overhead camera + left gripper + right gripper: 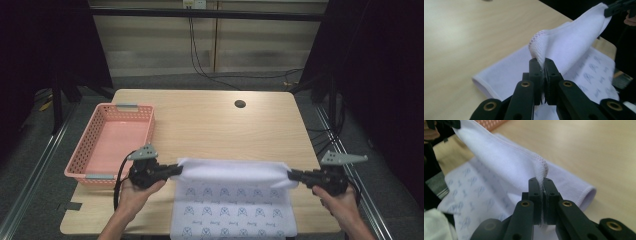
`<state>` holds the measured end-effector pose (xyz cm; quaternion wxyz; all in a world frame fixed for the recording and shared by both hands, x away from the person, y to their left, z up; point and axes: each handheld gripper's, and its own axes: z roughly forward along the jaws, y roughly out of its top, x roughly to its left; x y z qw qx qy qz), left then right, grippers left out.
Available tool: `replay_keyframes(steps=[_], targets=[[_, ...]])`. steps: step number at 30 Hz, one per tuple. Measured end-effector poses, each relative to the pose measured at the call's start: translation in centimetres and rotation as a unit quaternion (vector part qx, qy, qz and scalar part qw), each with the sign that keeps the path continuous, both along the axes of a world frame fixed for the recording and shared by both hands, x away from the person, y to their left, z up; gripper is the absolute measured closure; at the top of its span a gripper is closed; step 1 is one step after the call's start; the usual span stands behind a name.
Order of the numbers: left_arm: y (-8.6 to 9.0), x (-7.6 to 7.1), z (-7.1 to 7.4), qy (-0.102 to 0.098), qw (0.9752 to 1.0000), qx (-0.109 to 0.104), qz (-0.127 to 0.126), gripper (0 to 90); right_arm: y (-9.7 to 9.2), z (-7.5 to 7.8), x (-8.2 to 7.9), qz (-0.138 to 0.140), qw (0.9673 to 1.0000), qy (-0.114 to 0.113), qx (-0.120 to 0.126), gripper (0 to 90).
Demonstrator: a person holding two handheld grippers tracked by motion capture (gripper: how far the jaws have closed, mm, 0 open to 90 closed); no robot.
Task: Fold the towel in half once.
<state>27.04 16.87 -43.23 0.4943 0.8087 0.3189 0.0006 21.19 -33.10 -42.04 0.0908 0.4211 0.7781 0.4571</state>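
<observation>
At nine o'clock on the pale wooden table (215, 120) sits a pink plastic mesh basket (111, 142). The left gripper (176, 170) is clamped on one corner of the white patterned cloth (232, 200), which lies at six o'clock, its far edge folded over. The right gripper (291, 175) pinches the opposite corner.

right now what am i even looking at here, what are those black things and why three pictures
A person sits at a wooden table holding a hand-operated tool in each hand. The left tongs and right tongs are each shut on a corner of a white cloth with a blue printed pattern, lifting its folded edge. The high view looks down from above. The other two pictures come from cameras riding on each tool, looking along its black jaws. A pink basket sits at the table's left.
</observation>
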Motion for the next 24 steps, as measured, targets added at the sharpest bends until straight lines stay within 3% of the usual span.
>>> replay_keyframes(steps=[1, 4, 6, 9, 10, 14, 16, 20, 23, 24], targets=[[0.1, -0.7, -0.5, 0.004, 0.9999, 0.012, -0.011, 86.8, 0.1, -0.7, -0.7, 0.005, 0.9999, 0.012, 0.005, 86.7], [0.0, -2.6, -2.1, 0.028, 0.999, 0.028, -0.018, 86.8, 0.6, -2.9, -2.4, 0.012, 0.9987, 0.048, -0.009, 86.6], [-0.1, -3.3, -3.1, 0.032, 0.9982, 0.045, -0.022, 86.7, 0.9, -4.2, -3.1, 0.013, 0.9971, 0.07, -0.025, 86.5], [-0.2, -3.2, -4.6, 0.068, 0.9957, 0.057, -0.027, 86.6, 1.2, -5.6, -3.5, 0.015, 0.995, 0.092, -0.035, 86.3], [-0.5, -3.1, -4.7, 0.069, 0.9948, 0.067, -0.033, 86.6, 1.4, -5.7, -3.4, 0.017, 0.9942, 0.093, -0.051, 86.3], [-1.4, -2.6, -5.6, 0.083, 0.9905, 0.102, -0.041, 86.5, 1.8, -6.4, -2.8, 0.023, 0.9909, 0.113, -0.068, 86.4], [-1.7, -2.3, -6.1, 0.091, 0.989, 0.108, -0.044, 86.5, 2.0, -6.6, -2.6, 0.026, 0.9891, 0.123, -0.077, 86.3], [-1.7, -2.0, -6.2, 0.088, 0.9893, 0.107, -0.046, 86.8, 2.0, -7.0, -2.1, 0.027, 0.9896, 0.118, -0.078, 86.5], [-2.1, -1.4, -6.0, 0.074, 0.9885, 0.125, -0.043, 86.9, 1.9, -7.0, -1.7, 0.015, 0.9908, 0.093, -0.097, 86.6], [-2.4, -0.6, -6.0, 0.07, 0.9888, 0.128, -0.031, 86.9, 2.0, -7.0, -1.4, 0.015, 0.9911, 0.092, -0.095, 86.6]])
